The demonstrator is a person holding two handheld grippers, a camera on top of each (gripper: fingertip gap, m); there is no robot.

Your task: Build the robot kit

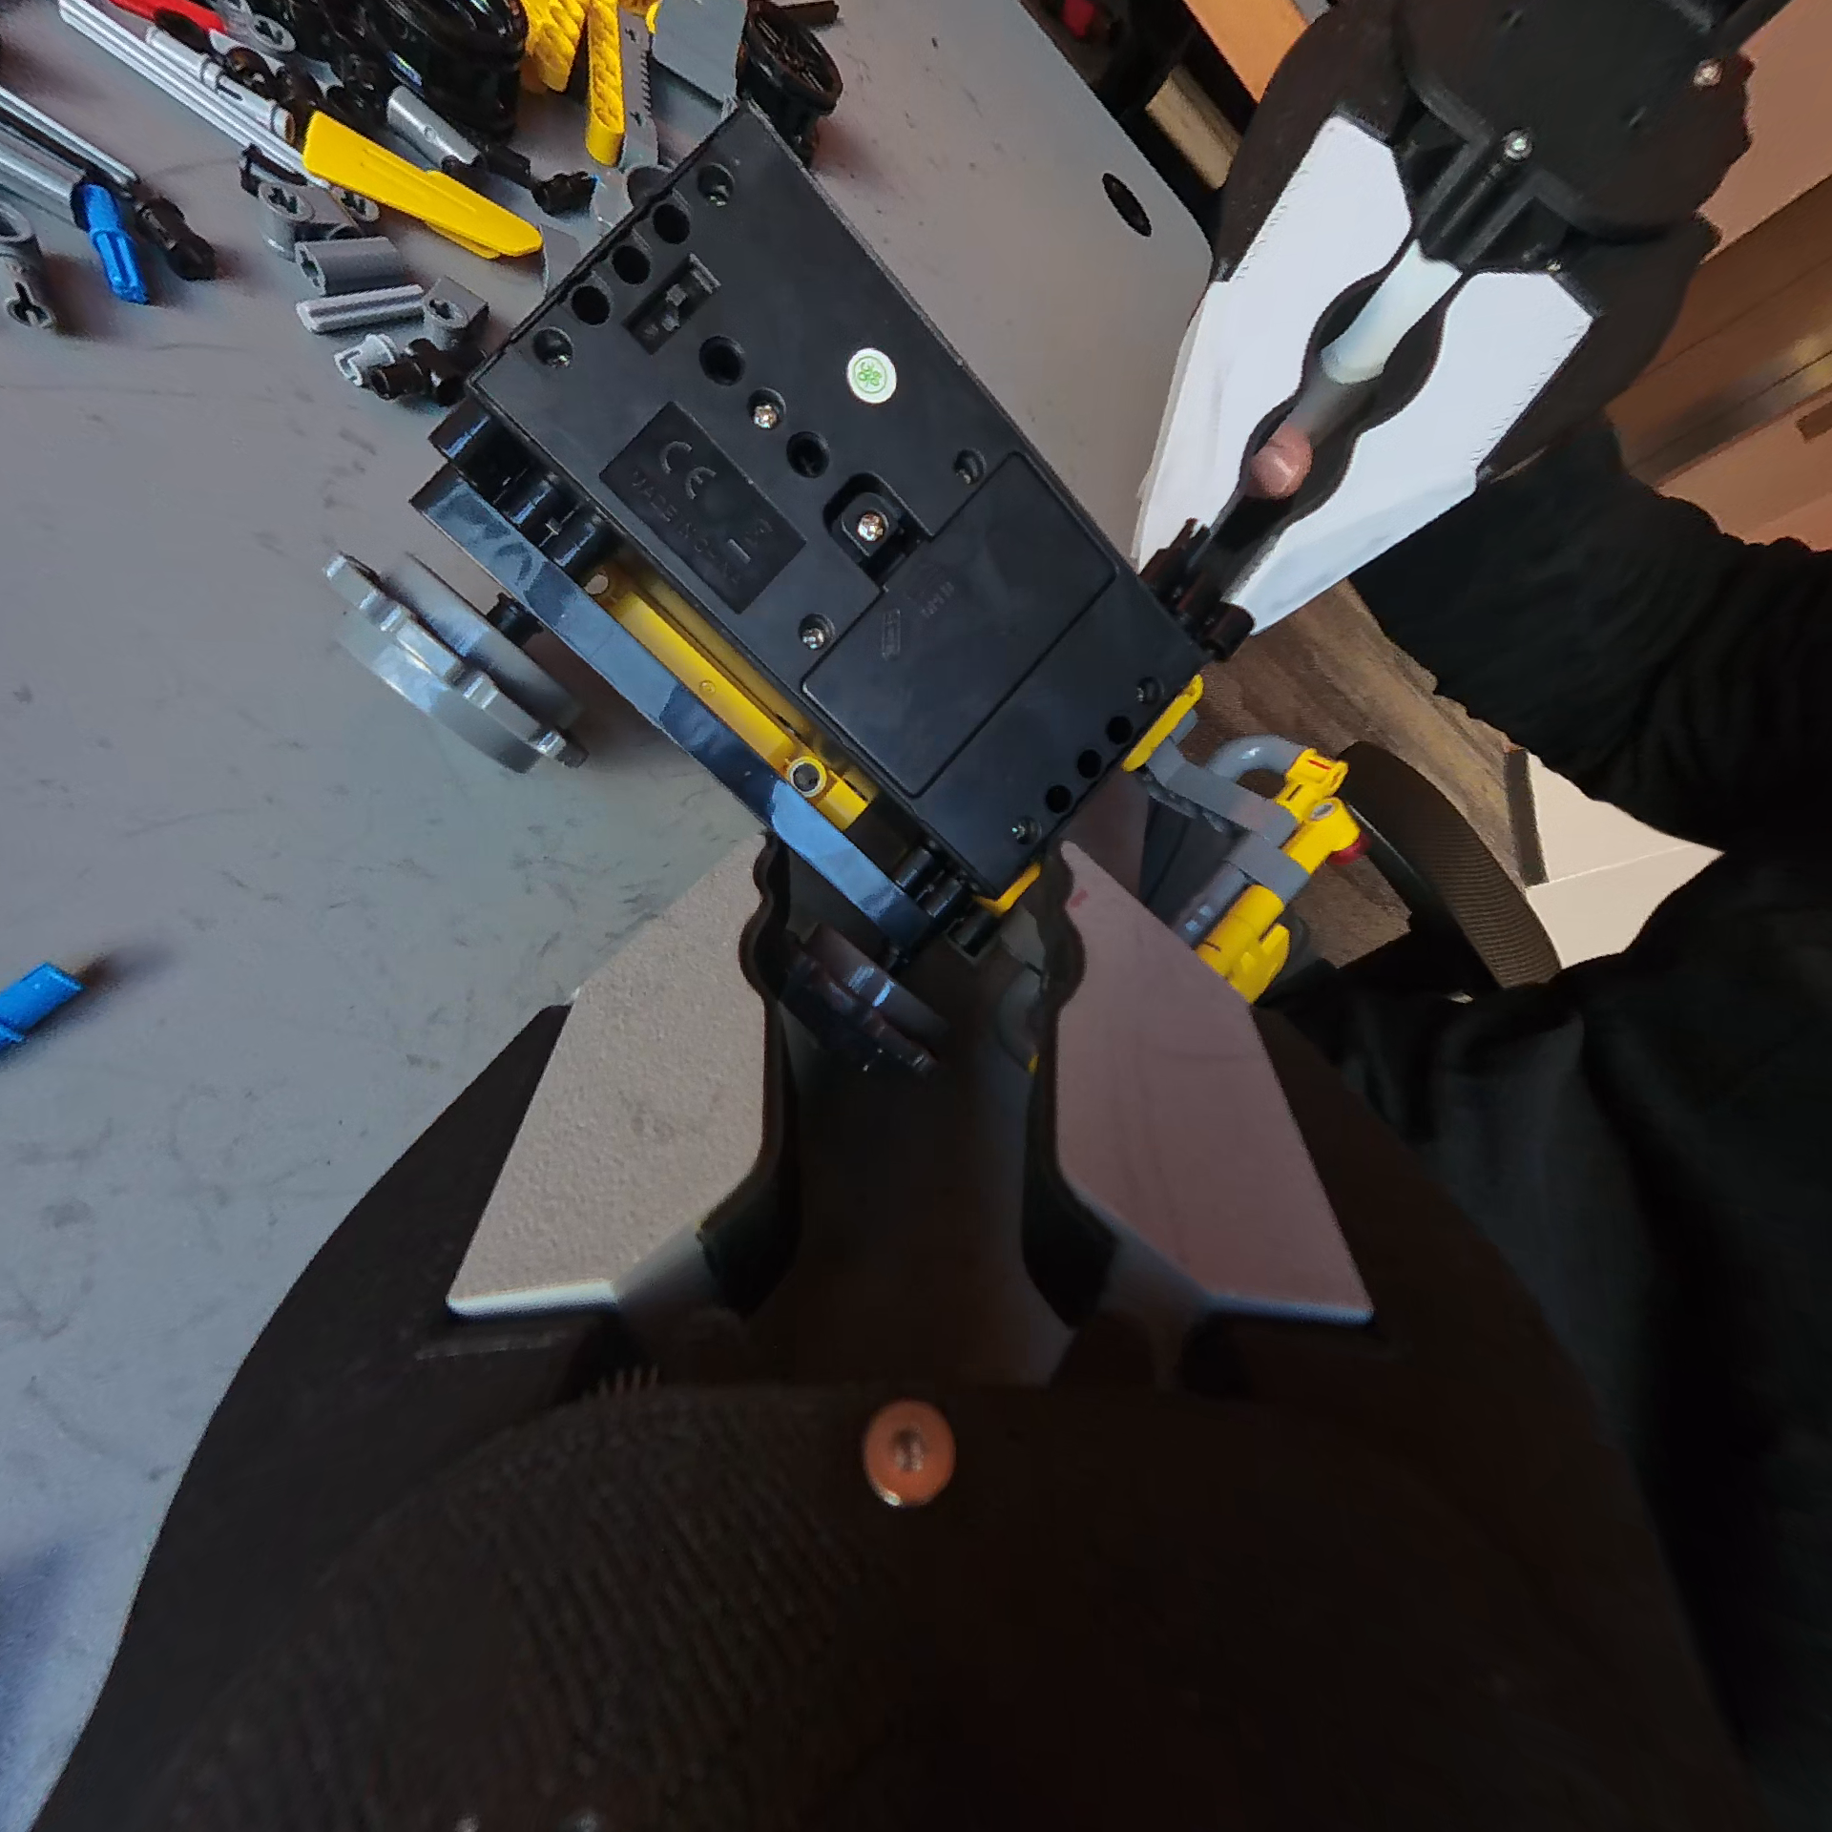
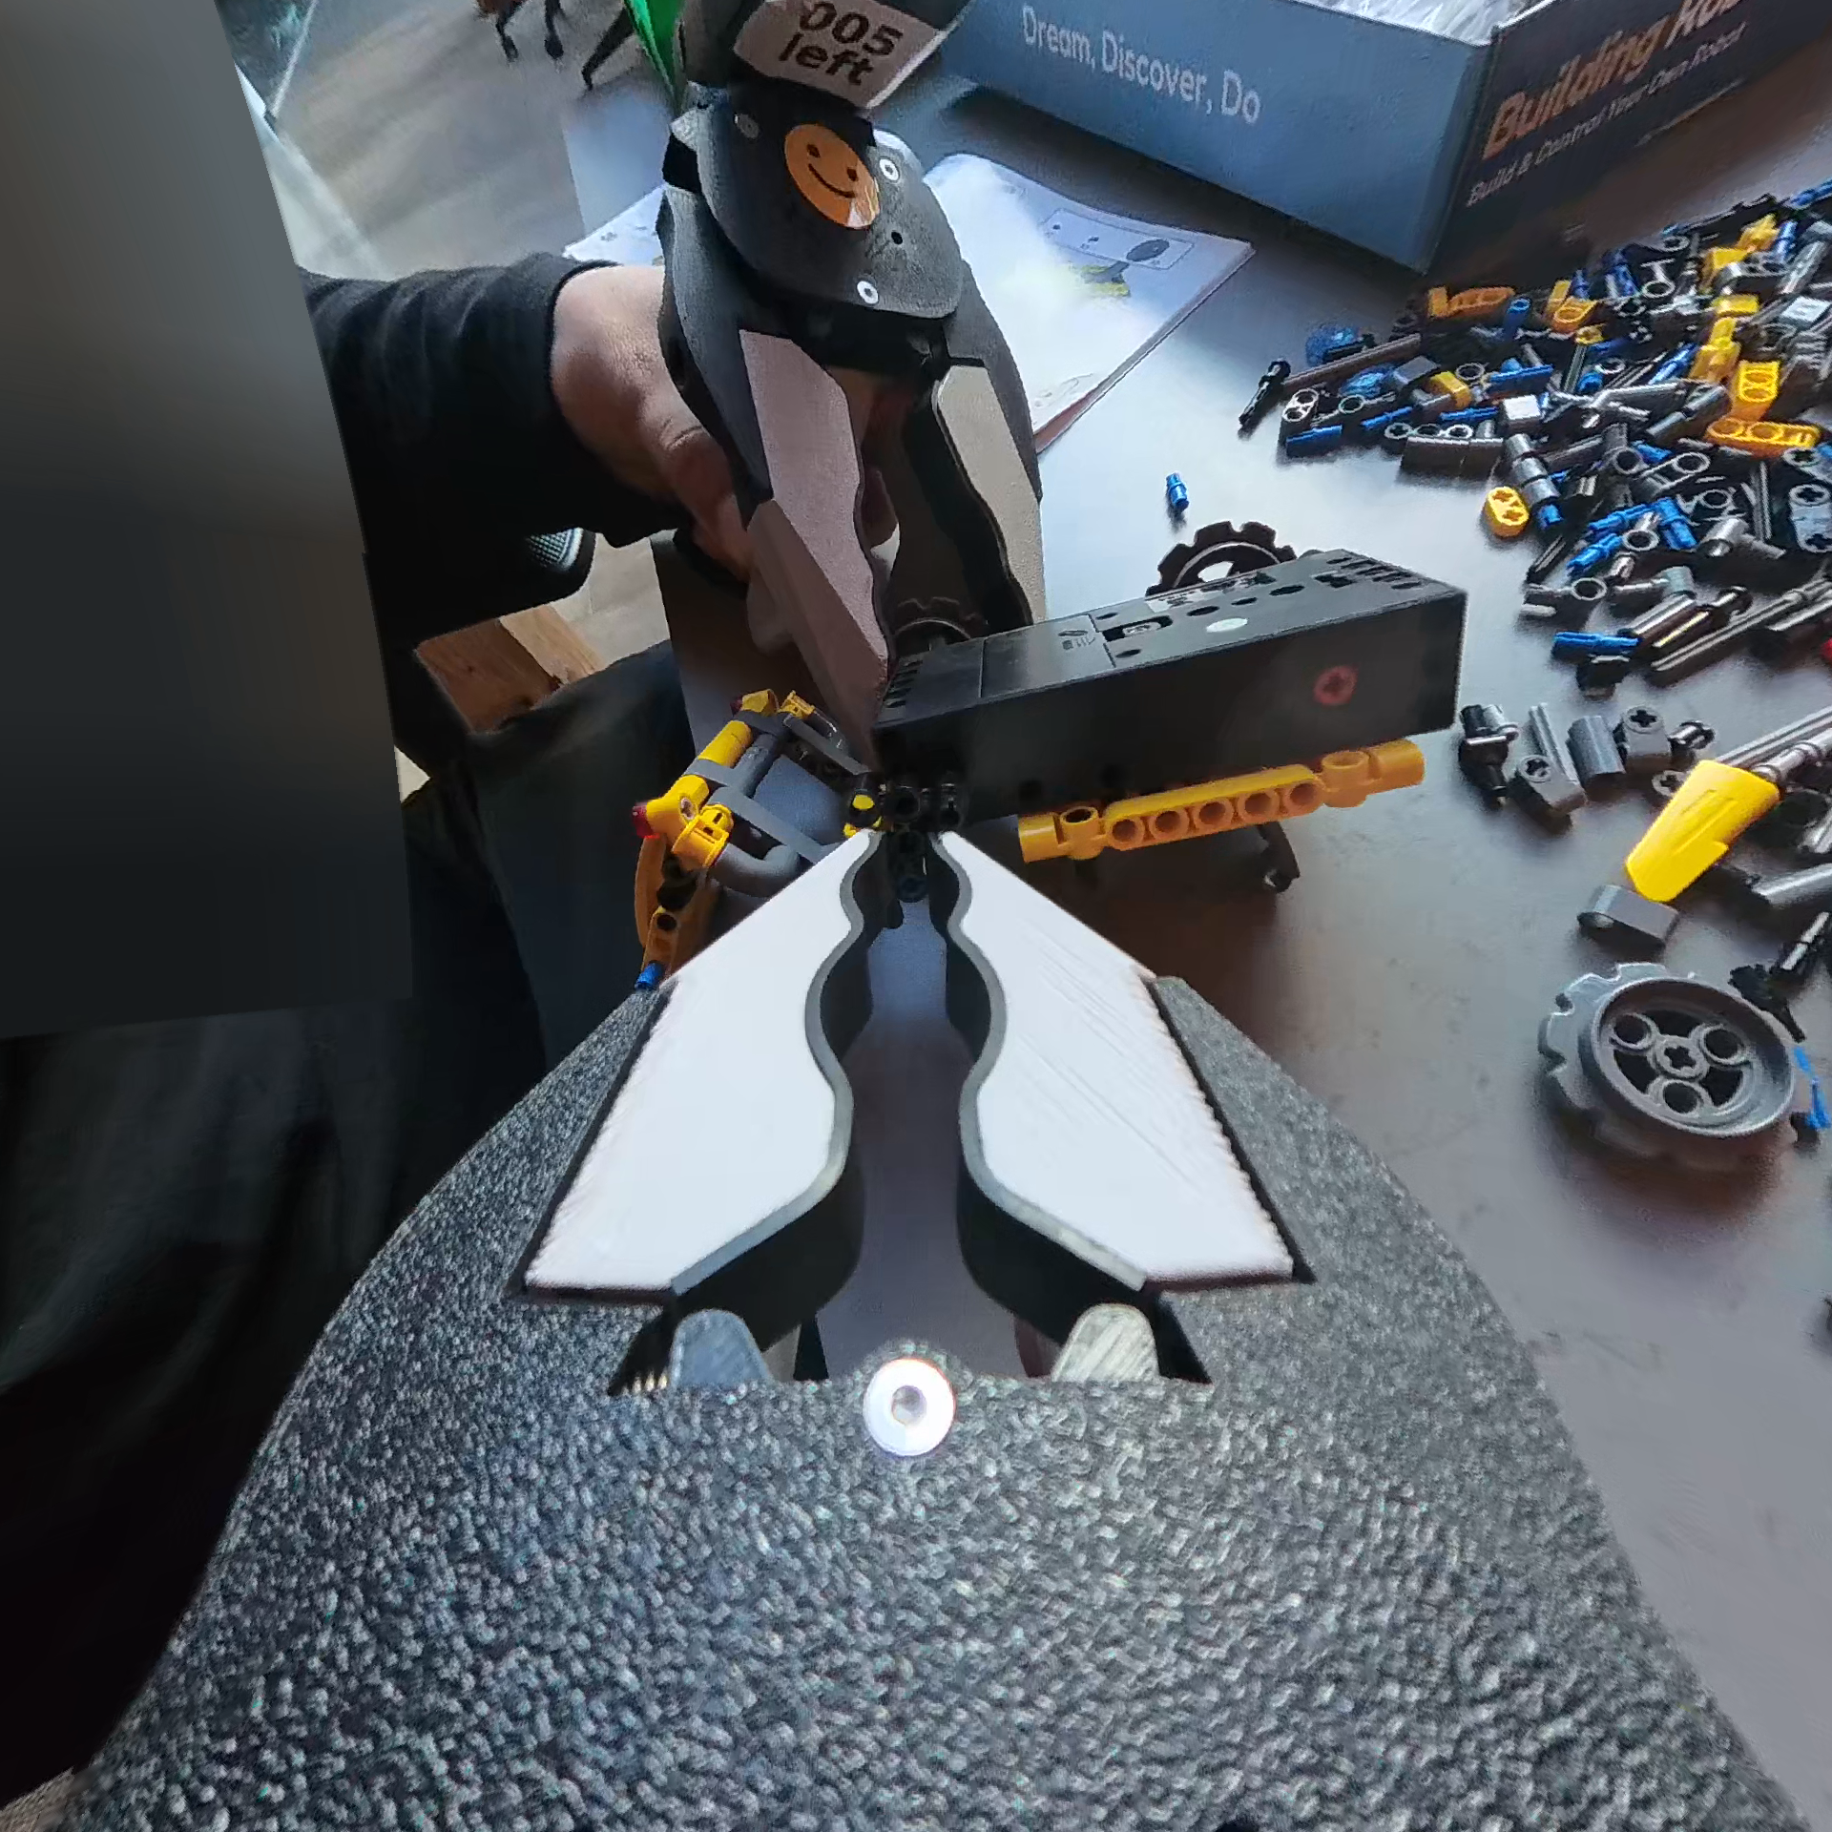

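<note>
My left gripper (image 1: 910, 897) is shut on the near end of a black box assembly (image 1: 793, 476) and holds it tilted above the grey table (image 1: 248, 991). The box has screws, round holes and yellow beams (image 1: 724, 684) along its side. My right gripper (image 2: 907, 855), with white fingers (image 2: 734, 1071), is shut on a small black connector (image 2: 910, 808) at the box's corner (image 2: 1190, 684). It shows in the left wrist view (image 1: 1202, 600) at the upper right. A yellow and grey sub-assembly (image 2: 709, 813) hangs off that end. The left gripper (image 2: 927, 649) shows beyond, held by a hand.
A pile of loose black, blue, grey and yellow parts (image 2: 1636, 416) lies at the right, with a grey wheel (image 2: 1675, 1066), a black gear (image 2: 1224, 555), a blue carton (image 2: 1289, 109) and a booklet (image 2: 1090, 268). A grey wheel (image 1: 446, 664) and a yellow panel (image 1: 416, 183) lie under the box. The left gripper's tips are roughly 6 cm from the right gripper's. The grey wheel (image 2: 1675, 1066) is about equally far from each gripper, around 15 cm.
</note>
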